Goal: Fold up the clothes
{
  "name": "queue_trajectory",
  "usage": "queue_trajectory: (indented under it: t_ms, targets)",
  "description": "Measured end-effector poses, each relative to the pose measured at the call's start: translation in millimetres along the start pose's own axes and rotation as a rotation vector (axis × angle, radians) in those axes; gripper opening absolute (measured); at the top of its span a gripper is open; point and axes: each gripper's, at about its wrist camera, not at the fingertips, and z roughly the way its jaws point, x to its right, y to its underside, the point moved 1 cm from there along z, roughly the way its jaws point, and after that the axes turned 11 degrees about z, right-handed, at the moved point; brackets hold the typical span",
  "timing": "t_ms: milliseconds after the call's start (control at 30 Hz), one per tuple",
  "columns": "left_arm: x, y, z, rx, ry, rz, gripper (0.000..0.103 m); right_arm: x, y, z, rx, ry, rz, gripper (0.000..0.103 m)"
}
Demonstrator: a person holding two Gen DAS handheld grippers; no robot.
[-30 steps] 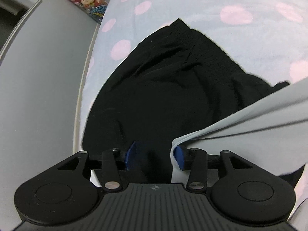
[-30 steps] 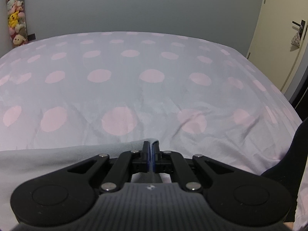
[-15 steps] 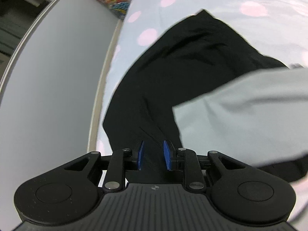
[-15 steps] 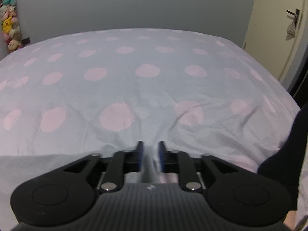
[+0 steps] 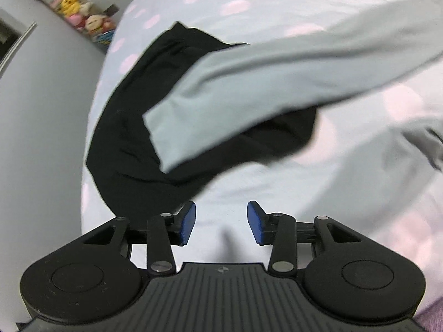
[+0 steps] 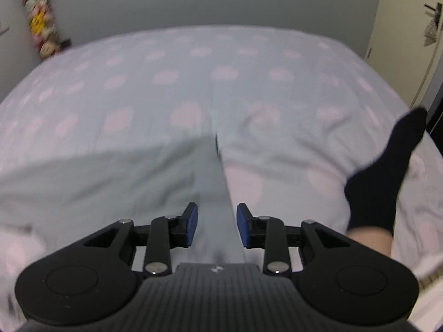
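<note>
A pale grey garment [image 5: 277, 74] lies on the dotted bed, one sleeve draped over a black garment [image 5: 124, 138] near the bed's left edge. My left gripper [image 5: 221, 222] hovers over bare sheet just in front of the black garment. Its jaws are opening and nothing is between them. In the right wrist view the grey garment [image 6: 110, 174] spreads to the left, and a narrow strip of it runs between the jaws of my right gripper [image 6: 216, 225]. That gripper is open and its blue pads [image 6: 192, 225] stand clear of the cloth.
The bed sheet [image 6: 221, 72] is pale with pink dots. A person's foot in a black sock [image 6: 387, 166] rests on the bed at the right. A strip of plush toys [image 5: 69, 11] hangs on the grey wall at the left. A cream door [image 6: 409, 27] stands at the far right.
Both grippers let go of the grey garment and pulled back from it. The right one went from shut to open; the garment now lies slack on the bed. The socked foot came into view.
</note>
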Motion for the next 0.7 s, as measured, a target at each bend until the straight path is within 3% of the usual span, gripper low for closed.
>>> queue_trajectory:
  t_ms: [67, 200, 533, 600, 633, 667, 700]
  targets:
    - [12, 8, -3, 0.008, 0.022, 0.006, 0.041, 7, 18, -7, -0.035, -0.005, -0.004, 0.035]
    - [31, 21, -11, 0.047, 0.068, -0.020, 0.048, 21, 45, -12, -0.088, -0.007, 0.011, 0.046]
    - [51, 29, 15, 0.025, 0.119, -0.138, 0.056, 30, 79, 3, -0.158, -0.007, 0.044, 0.048]
    - [53, 27, 24, 0.027, 0.130, -0.176, 0.049, 30, 82, 11, -0.179, -0.007, 0.061, 0.040]
    - [54, 26, 26, 0.030, 0.136, -0.192, 0.035, 30, 83, 14, -0.191, -0.010, 0.073, 0.031]
    - [55, 24, 26, 0.035, 0.143, -0.202, 0.020, 29, 83, 16, -0.198, -0.015, 0.085, 0.007]
    - [55, 23, 25, 0.039, 0.146, -0.210, 0.012, 29, 84, 17, -0.200, -0.024, 0.092, 0.001]
